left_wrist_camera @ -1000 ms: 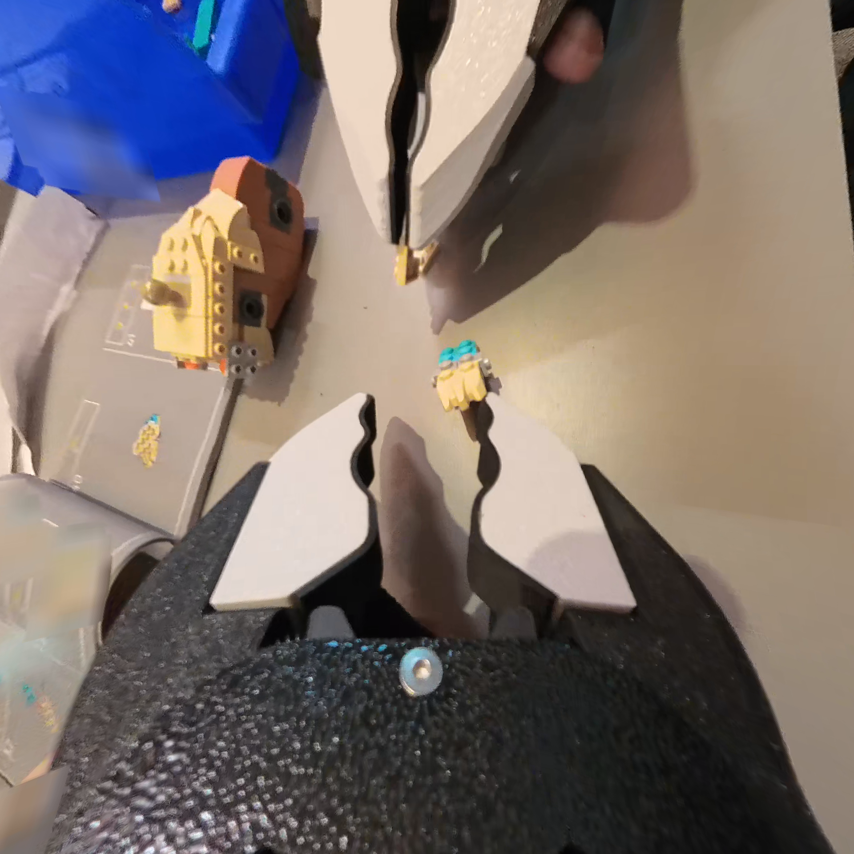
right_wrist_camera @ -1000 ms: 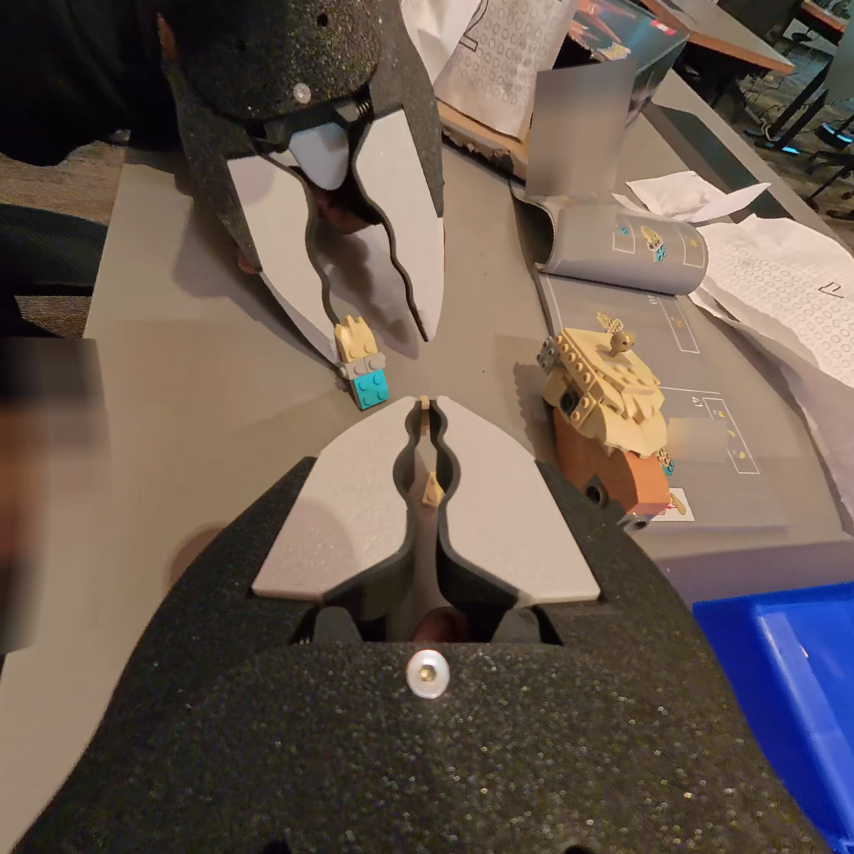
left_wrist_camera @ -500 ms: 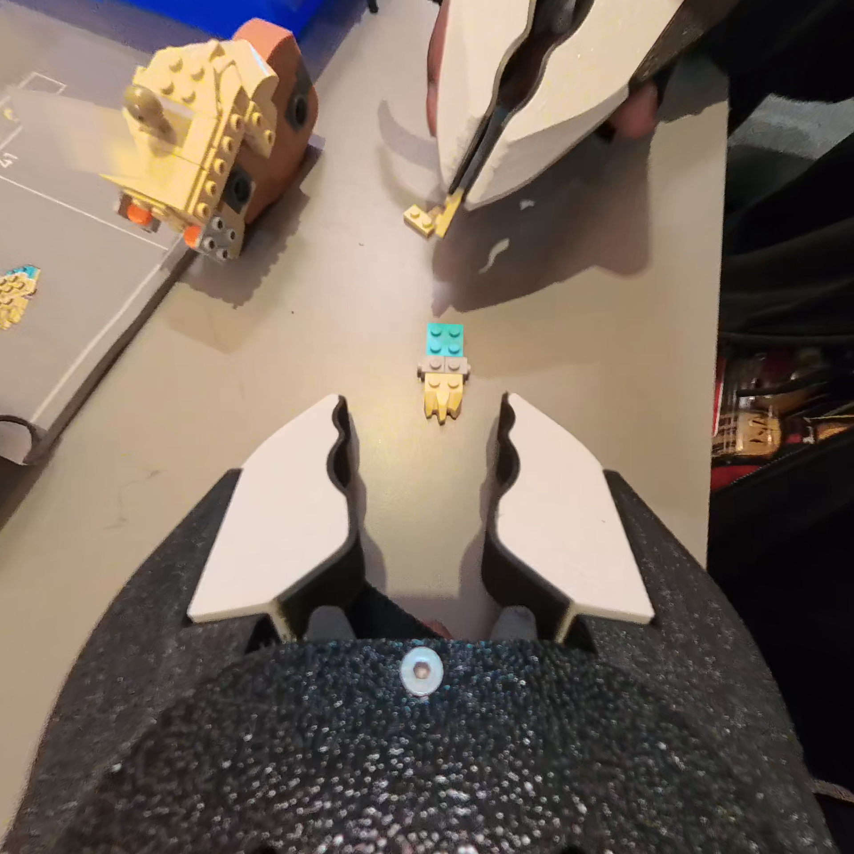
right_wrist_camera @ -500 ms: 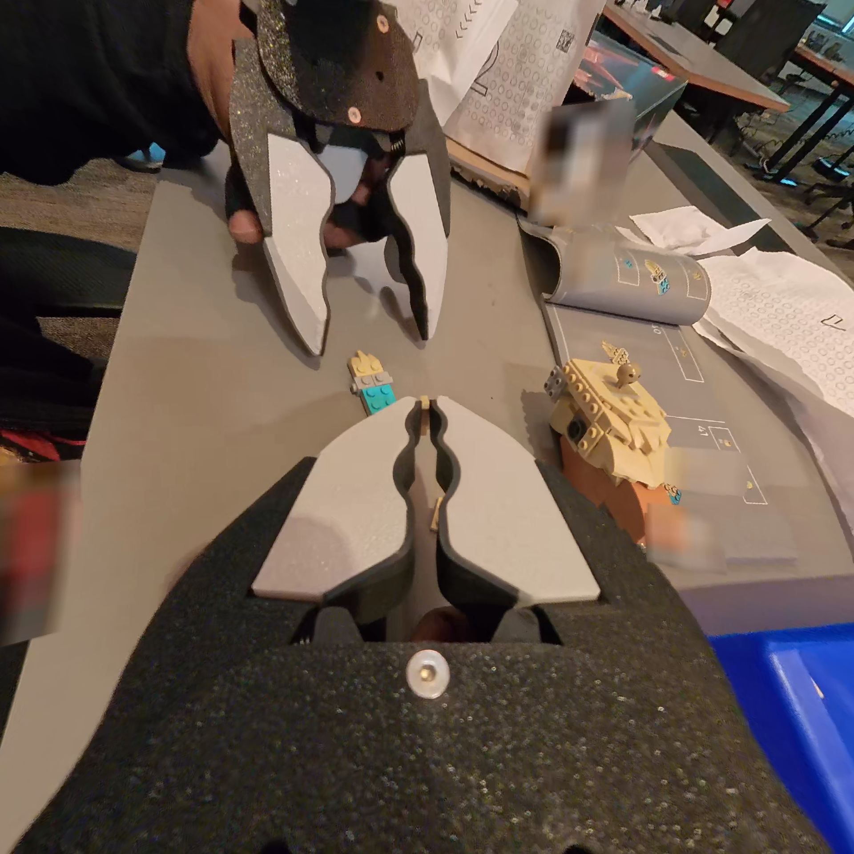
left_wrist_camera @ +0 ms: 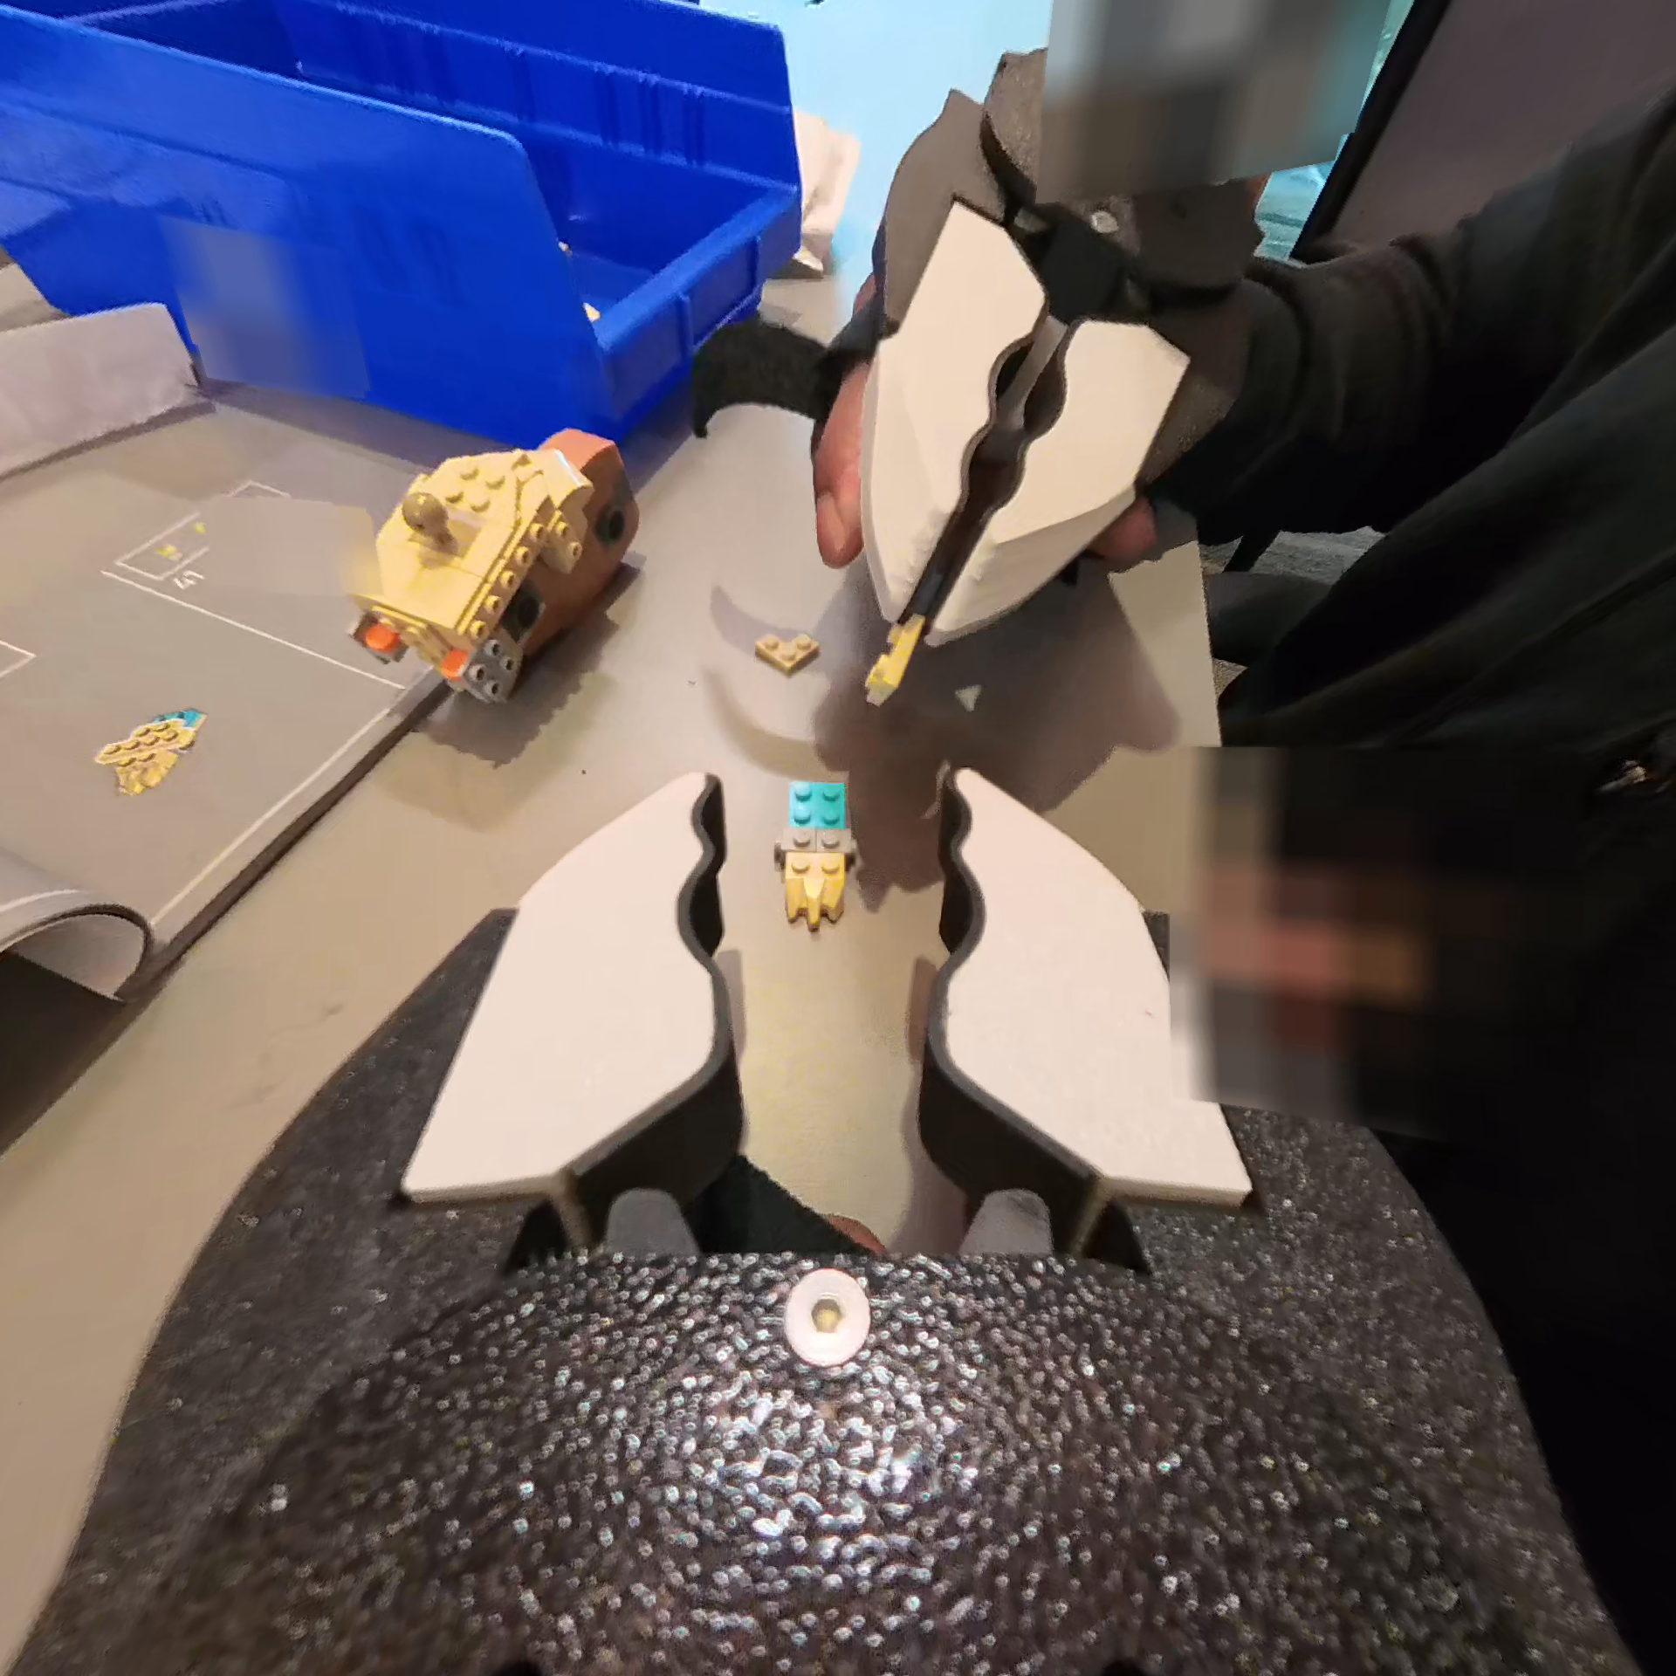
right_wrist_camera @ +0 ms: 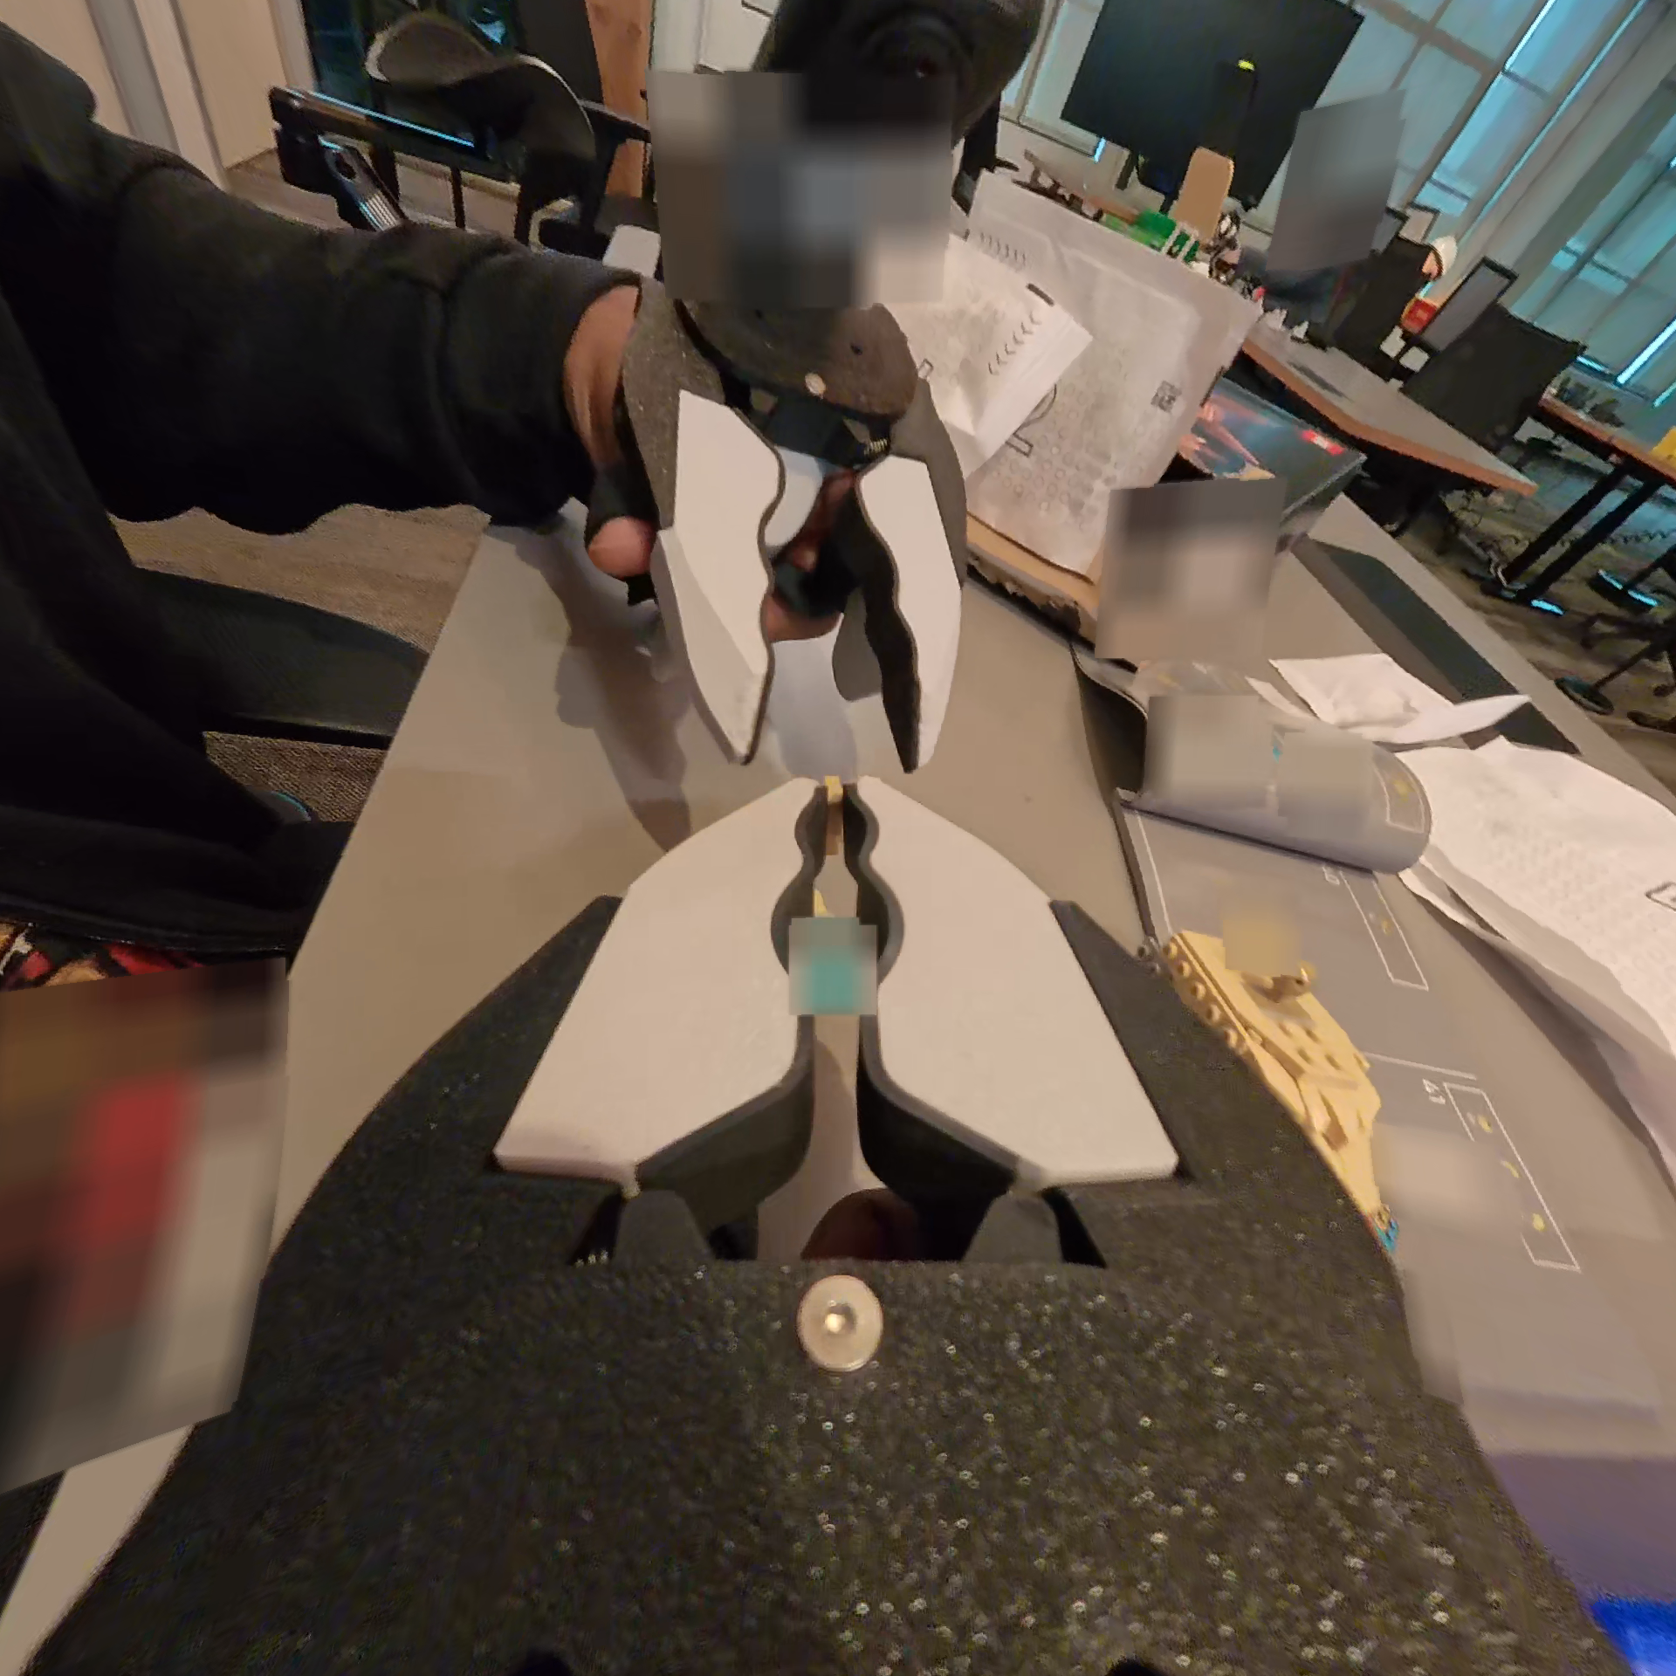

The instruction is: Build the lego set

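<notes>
An office with desks, chairs and dark monitors lies behind a grey table [left_wrist_camera: 299, 916] where I am building a lego set. On the table lie an open manual [left_wrist_camera: 181, 635], white paper sheets [right_wrist_camera: 1560, 871] and a blue bin [left_wrist_camera: 435, 236].

My left gripper [left_wrist_camera: 827, 852] is open, its two pale fingers spread either side of a small claw [left_wrist_camera: 814, 857]. The claw lies flat on the table between the fingertips, touching neither: a teal brick, a grey plate and yellow toes pointing back toward me.

My right gripper [left_wrist_camera: 893, 657] is closed on a thin tan plate [left_wrist_camera: 893, 655], pinched at the very tips and hanging above the table just beyond the claw. A tan corner plate [left_wrist_camera: 787, 649] lies loose near it. The larger tan and brown body [left_wrist_camera: 494, 562] sits on the manual's edge, well apart to the left.

I judge the step in hand to be adding the held plate to the claw. Next, my left gripper would need to close on the claw's sides to steady it, while my right lowers the plate squarely over the studs and presses. A skewed grip could make the tiny claw twist or skid.
</notes>
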{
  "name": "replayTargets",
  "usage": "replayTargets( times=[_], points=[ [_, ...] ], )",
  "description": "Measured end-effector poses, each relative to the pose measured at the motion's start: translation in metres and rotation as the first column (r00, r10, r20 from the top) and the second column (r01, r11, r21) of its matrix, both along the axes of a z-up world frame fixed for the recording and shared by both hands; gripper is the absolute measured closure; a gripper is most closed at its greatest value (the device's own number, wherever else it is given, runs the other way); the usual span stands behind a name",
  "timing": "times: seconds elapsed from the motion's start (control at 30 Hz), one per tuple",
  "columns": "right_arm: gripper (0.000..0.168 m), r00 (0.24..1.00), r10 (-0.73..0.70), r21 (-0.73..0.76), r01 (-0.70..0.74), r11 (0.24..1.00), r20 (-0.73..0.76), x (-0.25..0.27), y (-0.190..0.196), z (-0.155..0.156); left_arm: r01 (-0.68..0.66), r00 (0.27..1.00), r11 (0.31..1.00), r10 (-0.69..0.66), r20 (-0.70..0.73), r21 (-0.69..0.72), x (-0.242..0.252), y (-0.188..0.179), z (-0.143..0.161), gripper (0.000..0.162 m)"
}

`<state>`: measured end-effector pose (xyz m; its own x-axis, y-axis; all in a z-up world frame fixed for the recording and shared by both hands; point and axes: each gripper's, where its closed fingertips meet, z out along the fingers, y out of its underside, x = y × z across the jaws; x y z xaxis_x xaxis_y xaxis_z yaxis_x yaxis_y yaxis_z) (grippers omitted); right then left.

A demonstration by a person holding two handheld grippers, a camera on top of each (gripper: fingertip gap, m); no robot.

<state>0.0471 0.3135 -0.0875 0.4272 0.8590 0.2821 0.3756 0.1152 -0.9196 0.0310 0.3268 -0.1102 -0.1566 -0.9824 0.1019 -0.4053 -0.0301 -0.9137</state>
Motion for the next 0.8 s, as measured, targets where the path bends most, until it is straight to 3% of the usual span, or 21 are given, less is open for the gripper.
replayTargets(
  times=[0.8],
  points=[
    [0.166, 0.976, 0.2, 0.132, -0.187, 0.973, -0.089, -0.012, -0.019, 0.011, 0.08, 0.993, 0.997, -0.081, 0.086, 0.011, -0.001, -0.013, 0.012, 0.129]
  ],
)
